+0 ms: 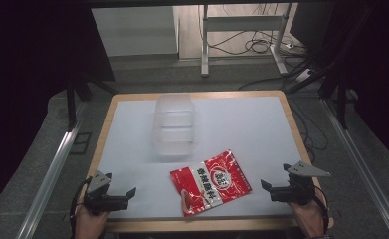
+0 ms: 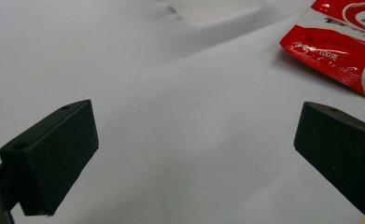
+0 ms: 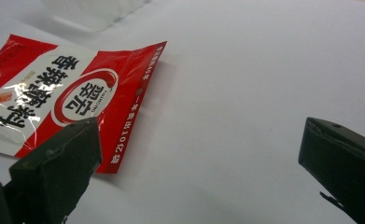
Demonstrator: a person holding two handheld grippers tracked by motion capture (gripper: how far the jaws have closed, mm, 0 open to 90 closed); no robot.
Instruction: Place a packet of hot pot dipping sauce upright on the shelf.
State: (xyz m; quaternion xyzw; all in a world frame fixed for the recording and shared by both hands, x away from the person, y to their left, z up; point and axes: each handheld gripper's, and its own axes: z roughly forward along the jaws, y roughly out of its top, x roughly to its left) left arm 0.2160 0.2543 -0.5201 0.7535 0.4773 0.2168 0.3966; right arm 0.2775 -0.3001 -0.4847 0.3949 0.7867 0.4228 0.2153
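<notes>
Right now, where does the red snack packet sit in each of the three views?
High view: red snack packet lies near the front edge, right of centre.
Left gripper view: upper right corner.
Right gripper view: left side, behind one jaw.
Shared landmark: clear plastic container, beyond the packet.

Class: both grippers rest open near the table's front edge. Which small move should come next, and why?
Probably slide the right gripper left toward the red packet: its jaws stand open, the packet lies flat and untouched nearby, short of the clear container.
</notes>
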